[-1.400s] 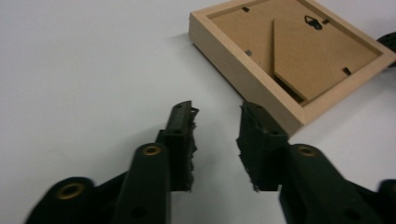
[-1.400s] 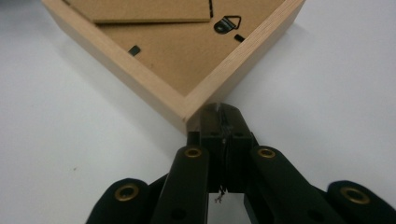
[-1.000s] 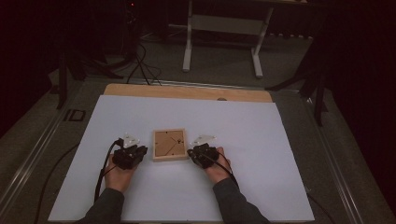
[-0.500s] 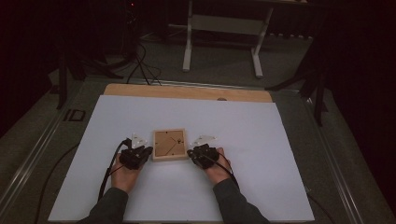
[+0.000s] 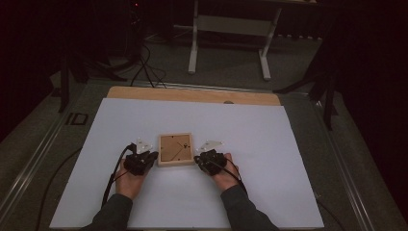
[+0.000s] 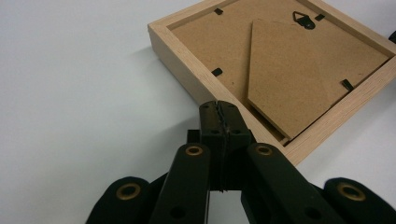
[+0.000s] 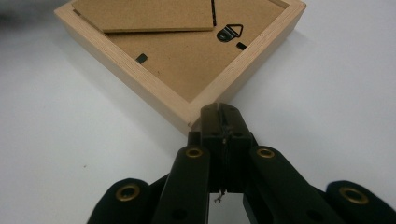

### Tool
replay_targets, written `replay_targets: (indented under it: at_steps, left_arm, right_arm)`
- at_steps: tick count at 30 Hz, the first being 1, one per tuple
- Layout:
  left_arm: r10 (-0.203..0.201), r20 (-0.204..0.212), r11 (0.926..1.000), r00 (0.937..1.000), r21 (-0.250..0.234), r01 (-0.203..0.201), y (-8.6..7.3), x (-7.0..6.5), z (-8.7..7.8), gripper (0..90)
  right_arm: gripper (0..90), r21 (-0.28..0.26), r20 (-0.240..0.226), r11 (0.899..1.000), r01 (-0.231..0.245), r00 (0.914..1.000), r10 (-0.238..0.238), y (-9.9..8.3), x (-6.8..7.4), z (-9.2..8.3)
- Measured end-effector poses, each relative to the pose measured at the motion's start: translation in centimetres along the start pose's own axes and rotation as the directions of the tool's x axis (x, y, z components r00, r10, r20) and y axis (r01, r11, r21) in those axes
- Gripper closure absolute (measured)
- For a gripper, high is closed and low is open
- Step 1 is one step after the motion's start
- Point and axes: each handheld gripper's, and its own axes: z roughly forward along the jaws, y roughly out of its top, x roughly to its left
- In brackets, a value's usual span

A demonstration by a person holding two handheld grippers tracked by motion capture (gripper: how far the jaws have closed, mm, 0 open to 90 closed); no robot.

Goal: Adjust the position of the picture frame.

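A square light-wood picture frame (image 5: 176, 149) lies face down on the white sheet (image 5: 269, 144). Its brown backing board, folding stand and black hanger hook face up (image 6: 285, 60) (image 7: 187, 56). My left gripper (image 5: 152, 157) is shut with nothing between its jaws. In the left gripper view its tips (image 6: 218, 108) sit against the frame's near edge by the lower left corner. My right gripper (image 5: 197, 159) is also shut and empty. In the right gripper view its tips (image 7: 220, 111) rest right by the frame's lower right corner. A hand holds each gripper on the sheet.
A strip of bare wooden tabletop (image 5: 192, 95) runs along the far edge of the white sheet. Beyond the table stands a white stand (image 5: 228, 29) on a dark floor, with cables (image 5: 144, 67) to its left. A black cable (image 5: 113, 178) trails from the left gripper.
The left gripper has slid a little to the right, up to the frame's left corner. The right gripper and the frame have stayed put.
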Motion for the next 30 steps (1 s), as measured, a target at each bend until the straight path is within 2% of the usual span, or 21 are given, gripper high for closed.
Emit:
replay_targets:
  at_steps: [18,26,30]
  left_arm:
    - [0.012,0.026,0.9999,0.9996,-0.008,-0.011,0.3,-1.5,0.4,90.0]
    - [0.016,0.025,0.9998,0.9995,0.011,-0.016,-0.1,-1.7,0.3,89.8]
    - [0.028,0.025,0.9988,0.9993,0.039,-0.029,-0.3,-1.9,0.4,89.8]
  right_arm:
    - [89.7,0.006,0.011,1.000,-0.007,0.9999,0.007,-1.2,-0.7,-1.2]
    - [89.7,0.016,0.011,1.000,-0.007,0.9999,0.007,-1.9,-0.4,-1.3]
    - [89.7,0.028,0.009,1.000,-0.004,1.0000,0.004,-2.4,-0.1,-1.0]
